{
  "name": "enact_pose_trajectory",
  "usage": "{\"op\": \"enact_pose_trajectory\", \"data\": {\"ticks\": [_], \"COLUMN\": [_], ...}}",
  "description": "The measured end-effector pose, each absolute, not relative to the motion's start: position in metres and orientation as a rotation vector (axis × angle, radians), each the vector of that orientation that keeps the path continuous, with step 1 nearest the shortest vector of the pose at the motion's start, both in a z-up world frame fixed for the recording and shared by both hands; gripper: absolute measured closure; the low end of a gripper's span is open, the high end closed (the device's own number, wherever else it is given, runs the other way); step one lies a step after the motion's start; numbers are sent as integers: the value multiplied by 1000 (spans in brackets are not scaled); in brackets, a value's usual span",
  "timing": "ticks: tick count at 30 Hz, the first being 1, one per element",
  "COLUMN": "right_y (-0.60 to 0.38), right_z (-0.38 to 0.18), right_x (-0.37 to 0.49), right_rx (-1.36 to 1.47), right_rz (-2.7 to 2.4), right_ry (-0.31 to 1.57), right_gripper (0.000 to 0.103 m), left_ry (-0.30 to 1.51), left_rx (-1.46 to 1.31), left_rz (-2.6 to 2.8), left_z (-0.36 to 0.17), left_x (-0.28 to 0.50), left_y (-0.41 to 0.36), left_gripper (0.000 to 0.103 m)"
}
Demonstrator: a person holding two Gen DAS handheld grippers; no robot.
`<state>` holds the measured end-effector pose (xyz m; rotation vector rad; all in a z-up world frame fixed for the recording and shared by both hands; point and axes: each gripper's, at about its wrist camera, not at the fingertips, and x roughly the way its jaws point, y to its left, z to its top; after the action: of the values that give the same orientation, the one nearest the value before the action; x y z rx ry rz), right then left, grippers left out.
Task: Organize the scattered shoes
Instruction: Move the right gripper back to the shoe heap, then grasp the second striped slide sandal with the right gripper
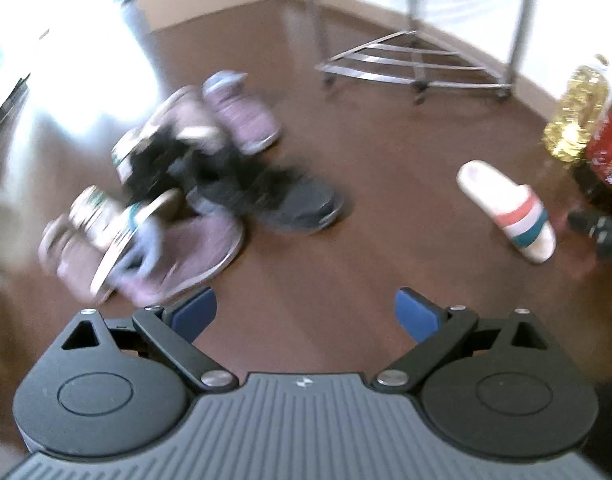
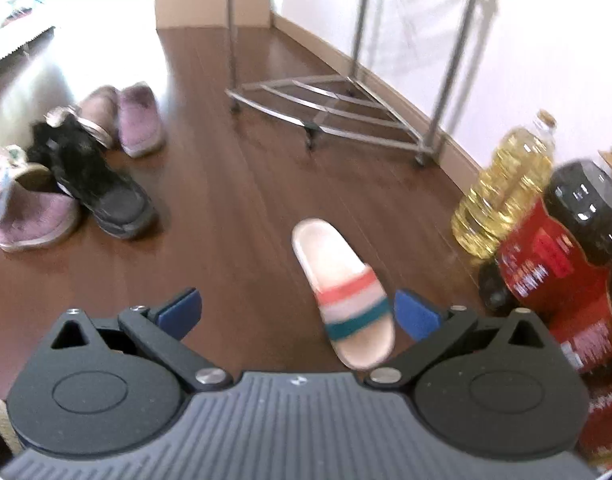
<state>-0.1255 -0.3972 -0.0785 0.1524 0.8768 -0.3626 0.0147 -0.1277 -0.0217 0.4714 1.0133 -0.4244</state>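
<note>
Both tools hang wide open and empty: the right gripper (image 2: 298, 312) has the striped slide (image 2: 342, 292) just ahead at one o'clock, and the left gripper (image 1: 306, 314) faces bare floor (image 1: 366, 184). The pile of shoes (image 1: 178, 184) at eleven o'clock lies jumbled (blurred there). The metal rack (image 2: 326, 108) stands empty, so I judge nothing is sorted yet.
</note>
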Motion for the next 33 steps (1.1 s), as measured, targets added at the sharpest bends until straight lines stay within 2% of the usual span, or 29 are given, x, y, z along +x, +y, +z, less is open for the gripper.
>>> {"op": "enact_pose_trajectory", "data": {"ticks": [8, 11, 14, 17, 23, 24, 25, 27, 33], "right_y": [-336, -298, -255, -216, -157, -149, -137, -128, -112], "right_z": [-62, -66, -76, -90, -122, -128, -138, -147, -187], "right_x": [-52, -19, 15, 44, 99, 109, 130, 149, 232], "right_rx": [82, 2, -129, -231, -444, -476, -550, -616, -847], "right_rz": [-60, 88, 211, 303, 470, 502, 557, 584, 685], "right_ry": [805, 810, 814, 812, 727, 707, 672, 646, 589], "right_gripper": [1, 1, 1, 1, 12, 17, 28, 37, 37], "left_ry": [1114, 1157, 1277, 1280, 1228, 1236, 1236, 1240, 1325], "left_rx": [315, 306, 174, 137, 67, 16, -10, -73, -315], "left_rz": [-128, -49, -28, 29, 136, 136, 136, 149, 241], "left_z": [7, 4, -8, -24, -99, -118, -125, -147, -203], "left_x": [33, 52, 83, 108, 175, 192, 199, 219, 273], "left_y": [5, 39, 70, 89, 106, 107, 110, 117, 149], "left_gripper": [5, 5, 3, 3, 3, 3, 3, 3, 4]}}
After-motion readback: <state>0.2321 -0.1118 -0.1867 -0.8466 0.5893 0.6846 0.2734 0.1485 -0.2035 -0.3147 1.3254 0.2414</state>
